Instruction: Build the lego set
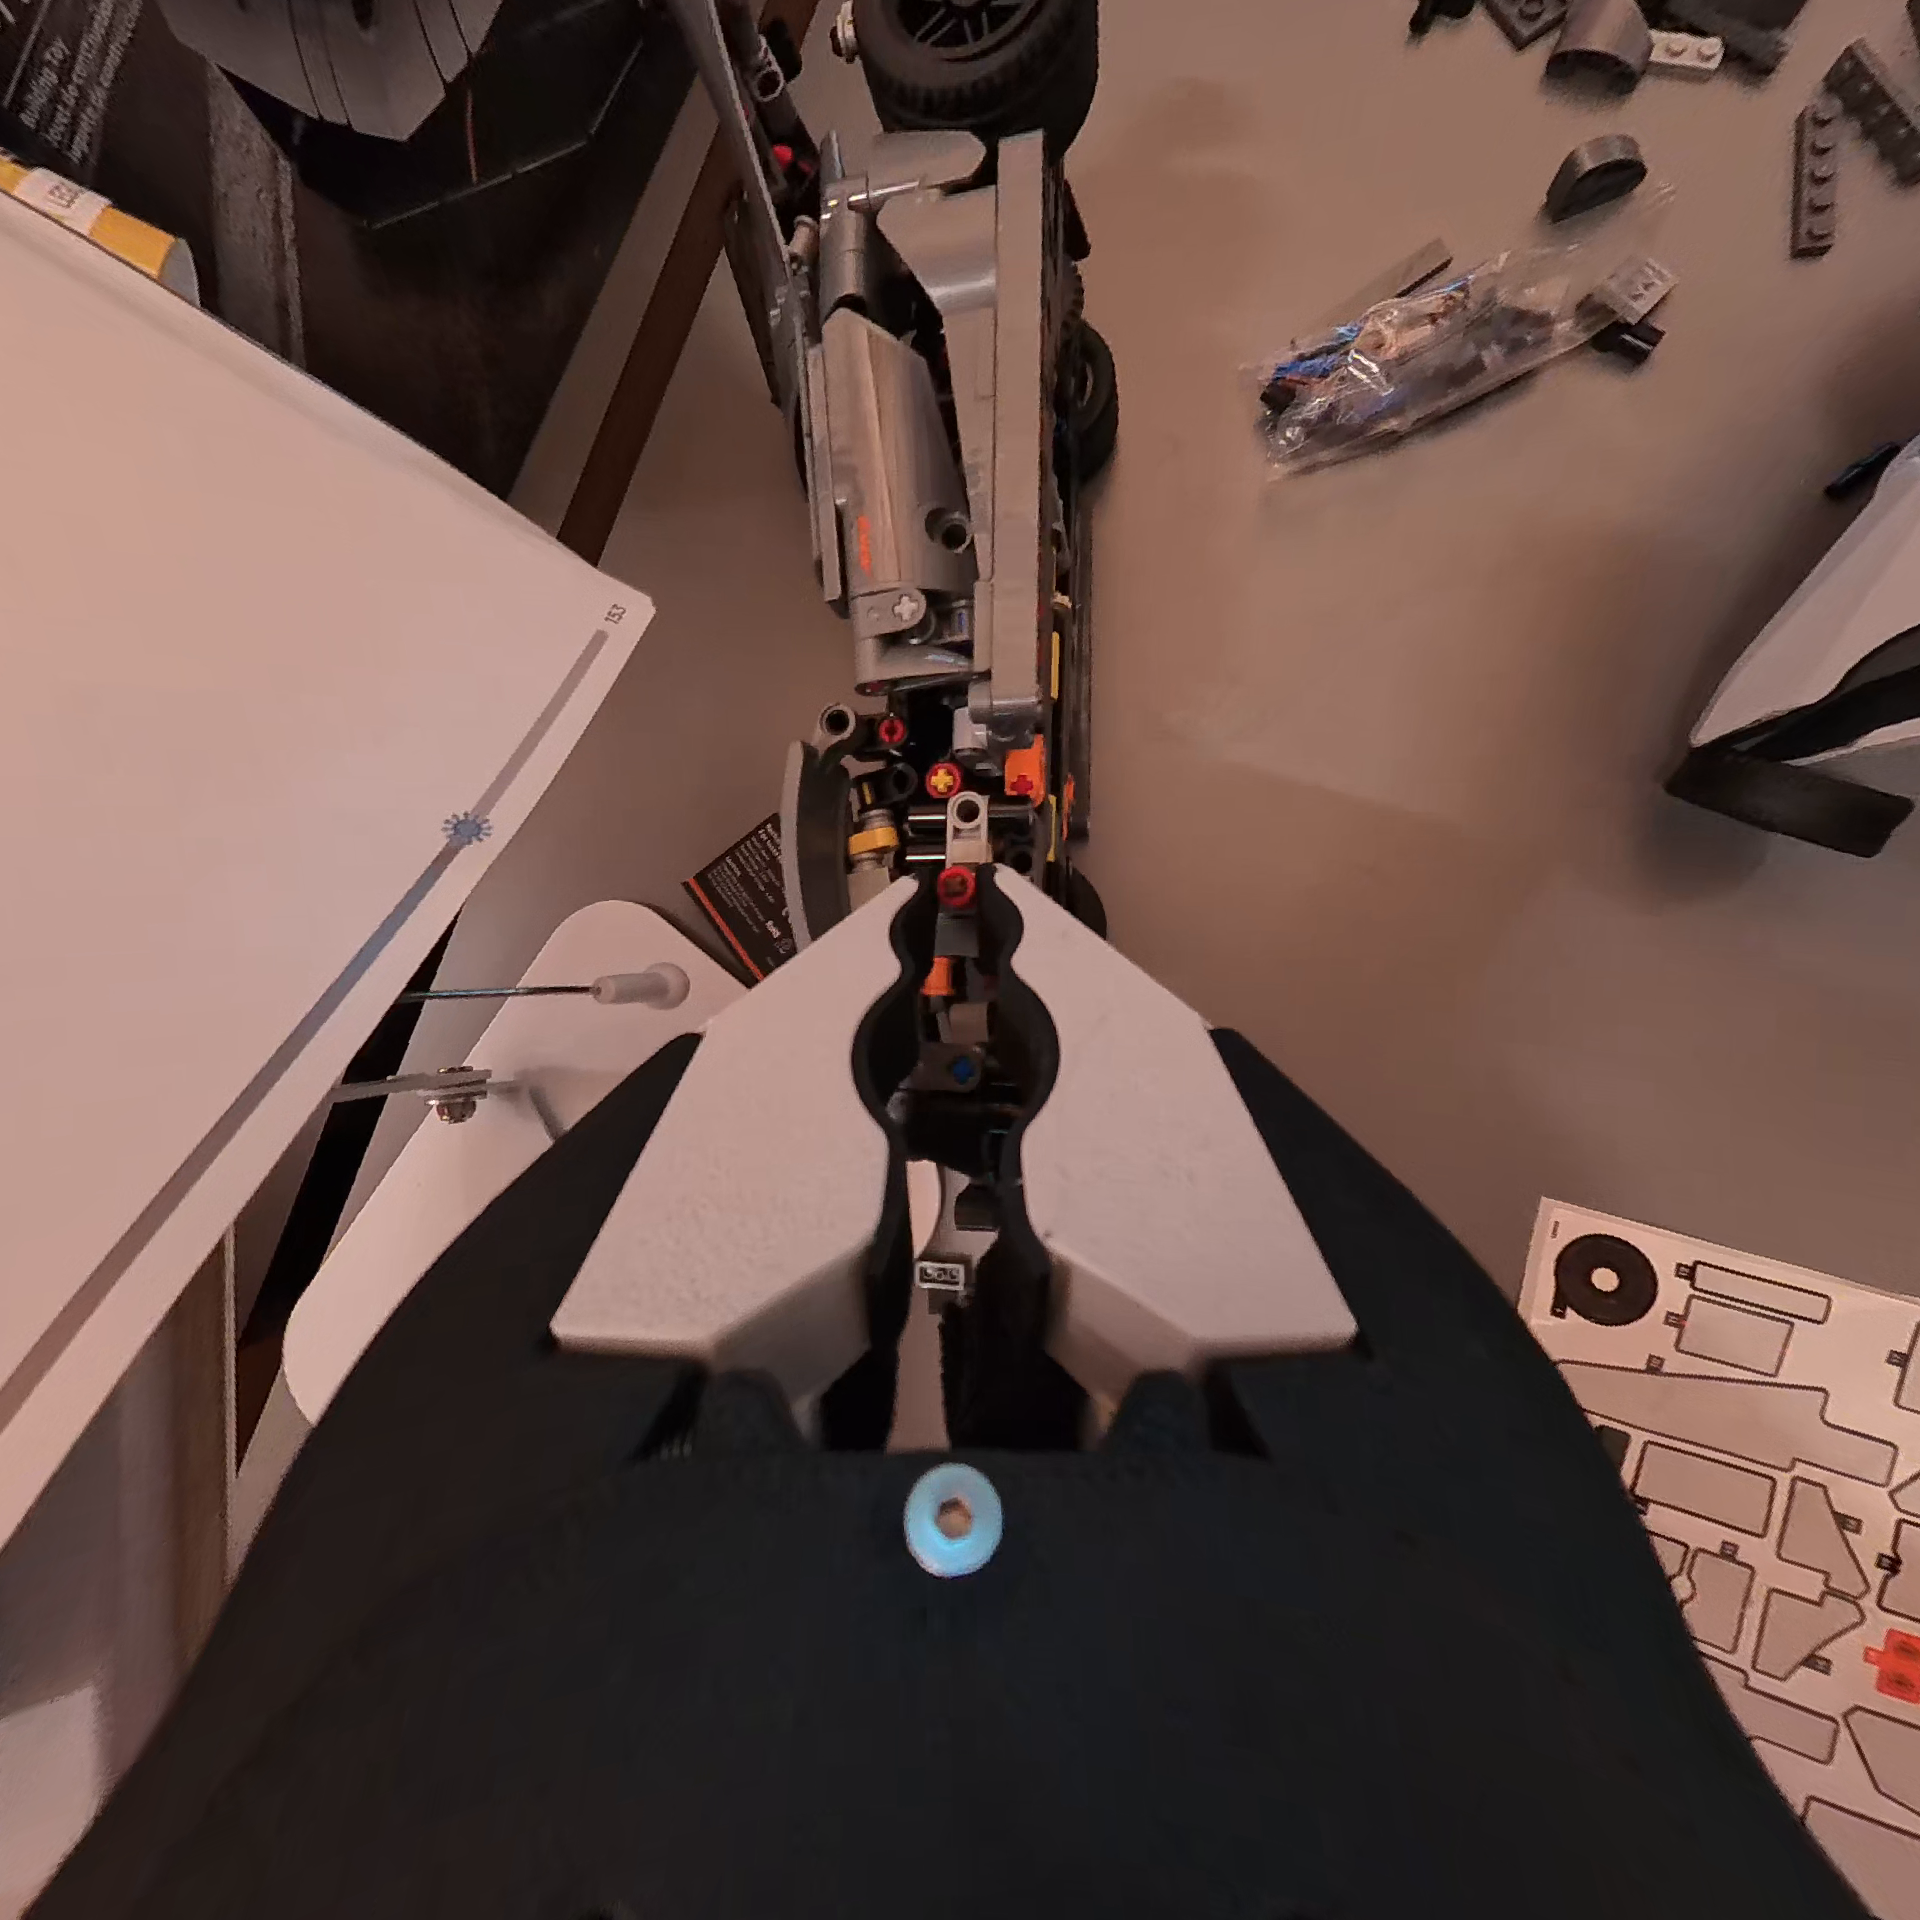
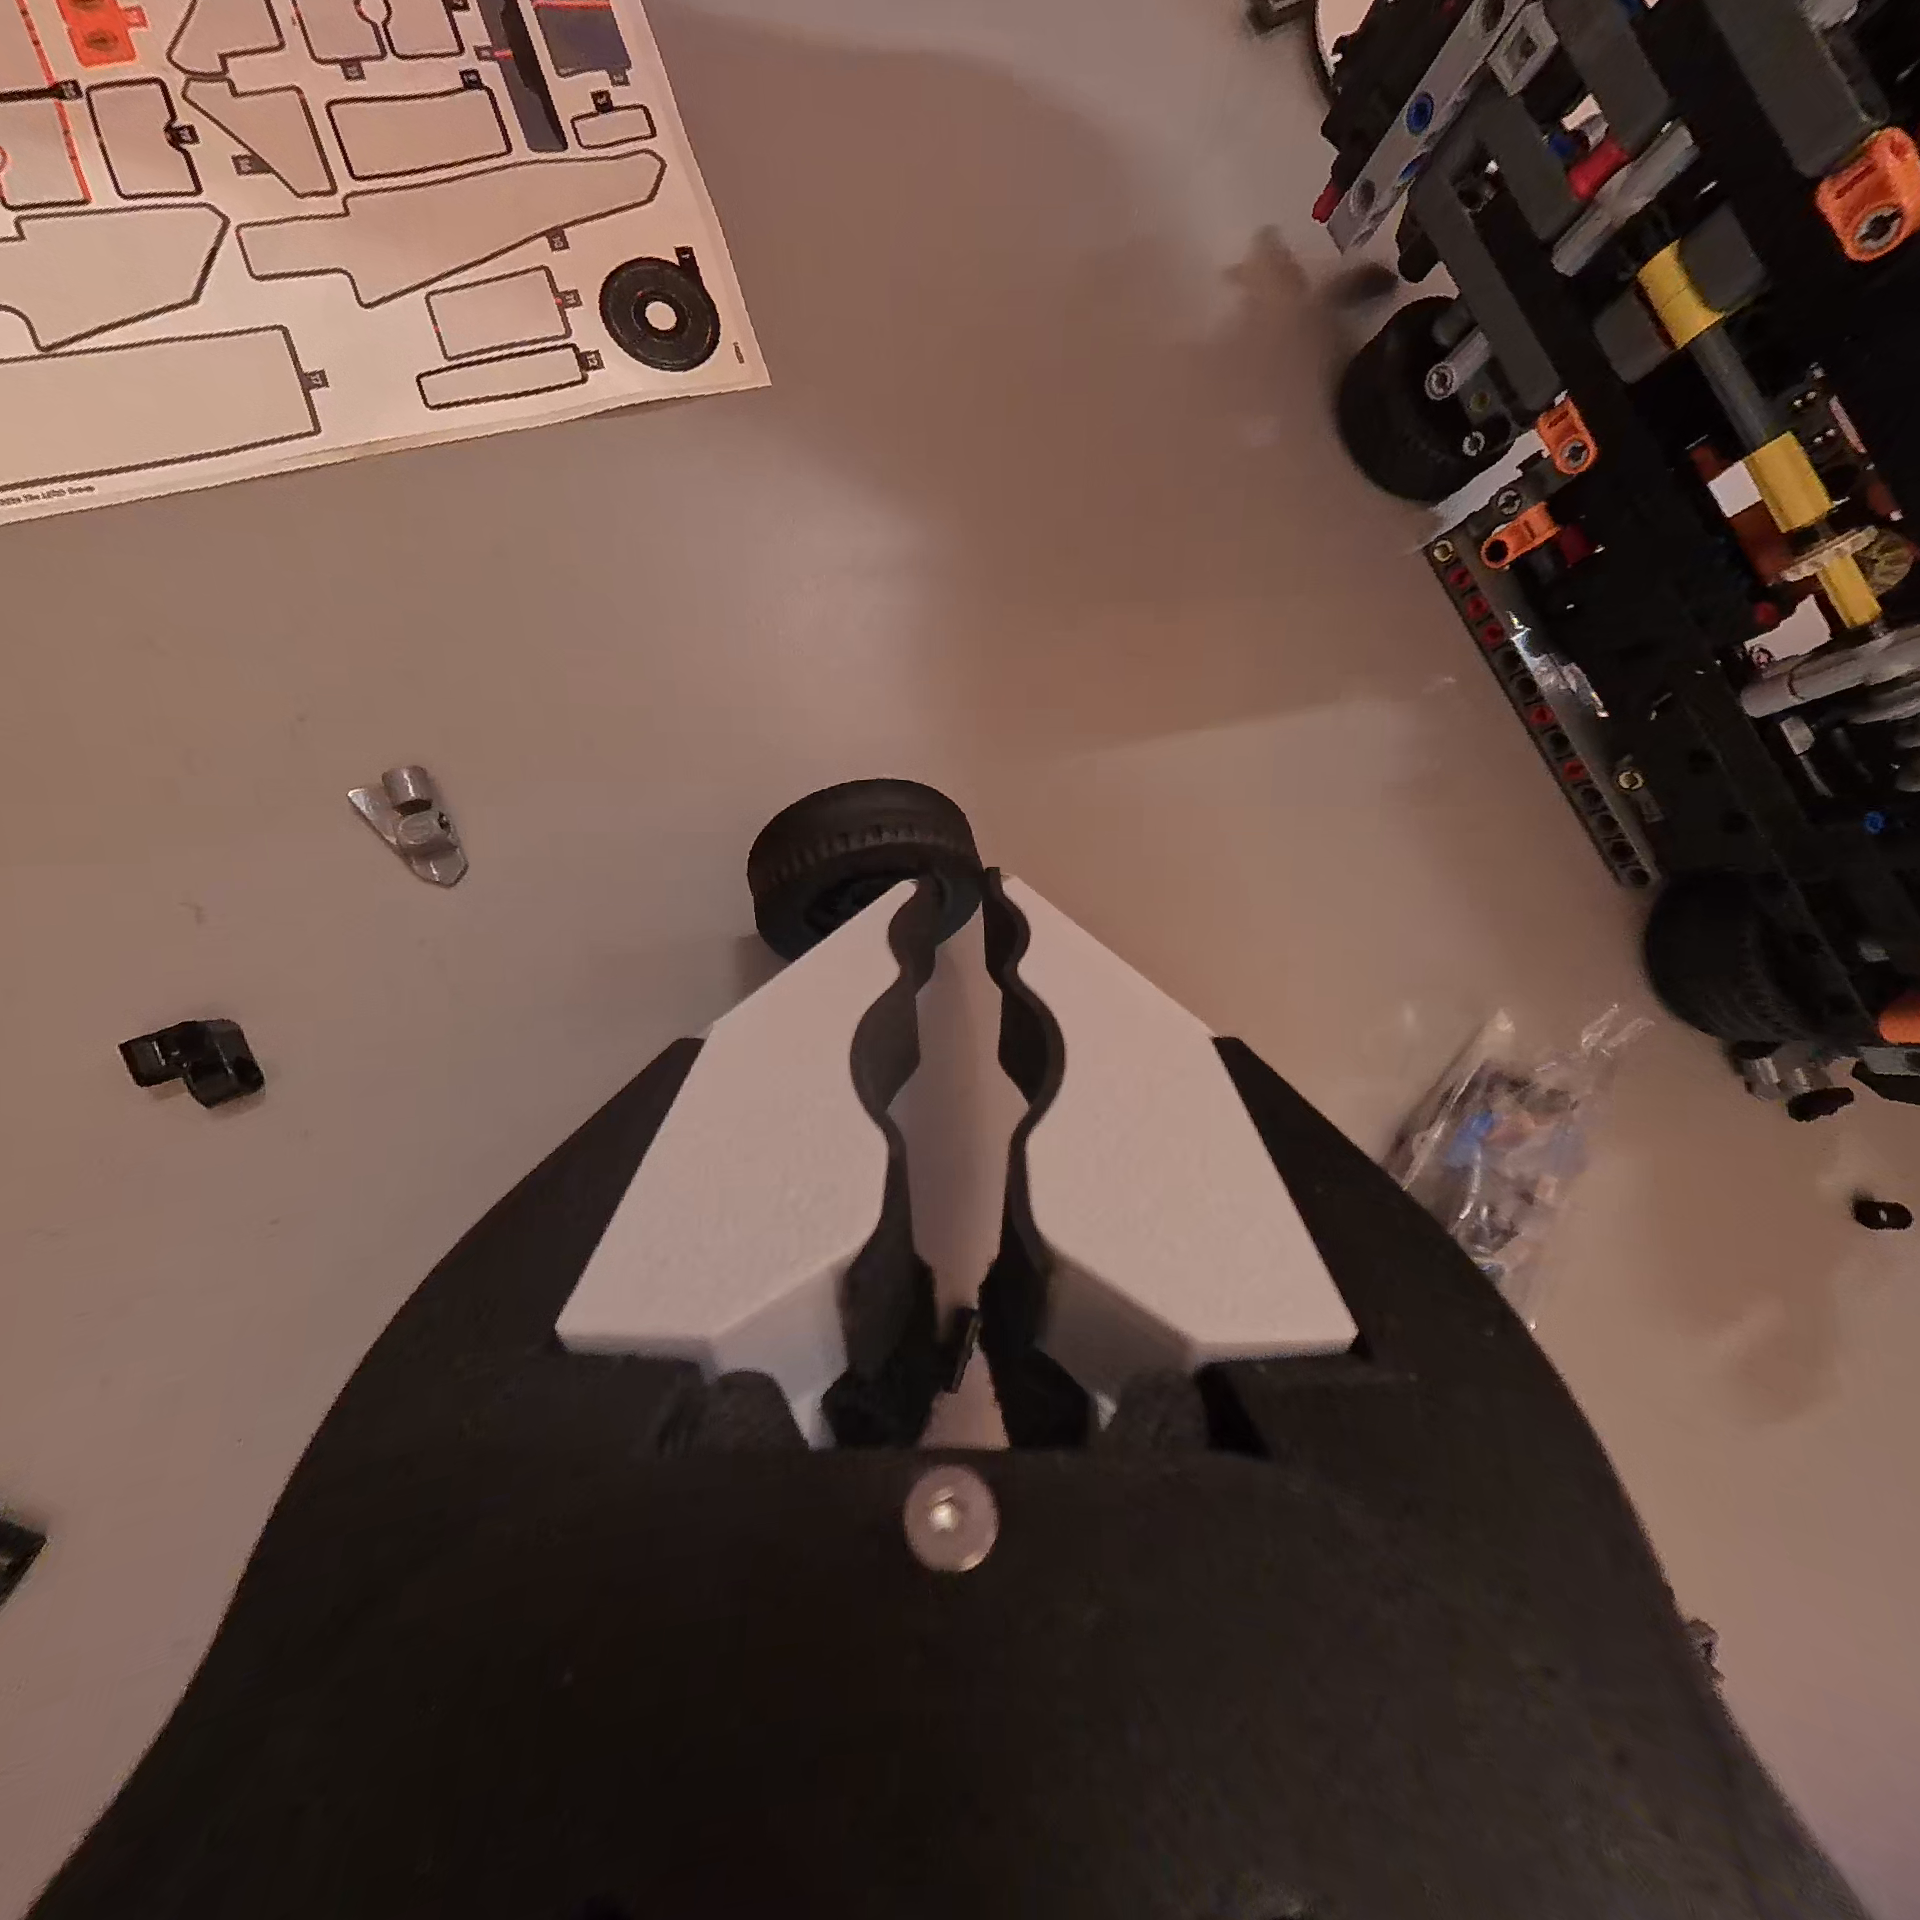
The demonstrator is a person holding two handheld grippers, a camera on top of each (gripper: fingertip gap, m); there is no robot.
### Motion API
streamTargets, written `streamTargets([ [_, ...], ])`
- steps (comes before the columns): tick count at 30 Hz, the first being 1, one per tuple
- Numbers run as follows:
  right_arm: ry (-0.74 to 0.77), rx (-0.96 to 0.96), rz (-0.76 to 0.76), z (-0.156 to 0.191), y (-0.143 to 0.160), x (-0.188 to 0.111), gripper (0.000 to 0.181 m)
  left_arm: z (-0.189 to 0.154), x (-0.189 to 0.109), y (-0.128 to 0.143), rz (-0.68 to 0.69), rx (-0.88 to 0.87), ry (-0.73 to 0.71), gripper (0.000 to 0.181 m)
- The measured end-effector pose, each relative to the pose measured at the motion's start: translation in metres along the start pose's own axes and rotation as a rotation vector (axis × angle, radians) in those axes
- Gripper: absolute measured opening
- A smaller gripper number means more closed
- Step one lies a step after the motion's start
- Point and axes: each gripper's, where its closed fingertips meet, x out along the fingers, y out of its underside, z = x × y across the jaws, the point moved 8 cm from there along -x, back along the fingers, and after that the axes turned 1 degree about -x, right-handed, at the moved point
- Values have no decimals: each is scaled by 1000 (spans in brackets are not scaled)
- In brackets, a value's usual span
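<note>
On a grey tabletop, the half-built lego car (image 1: 935, 468) lies tipped on its side, the left gripper (image 1: 956, 883) clamped on its near end. The right gripper (image 2: 951, 883) pinches a loose tyre (image 2: 862, 862); a weak pinch could let it roll away. Only the left view shows the instruction booklet (image 1: 260, 675).

Your half-built grey and black car (image 1: 935, 468) stands on its side on the desk (image 1: 1351, 727), studded with red, yellow and orange pins. A loose black wheel (image 2: 862, 862) lies flat, well apart from the chassis.
</note>
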Motion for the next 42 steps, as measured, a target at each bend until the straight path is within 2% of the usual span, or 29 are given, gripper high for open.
streamTargets([
  [33,-17,13,-7,-2,3,1,7,4,-7,-3,6,-6,-20,5],
  [42,-15,12,-2,-3,4,1,7,8,-19,1,-45,-43,-11,7],
])
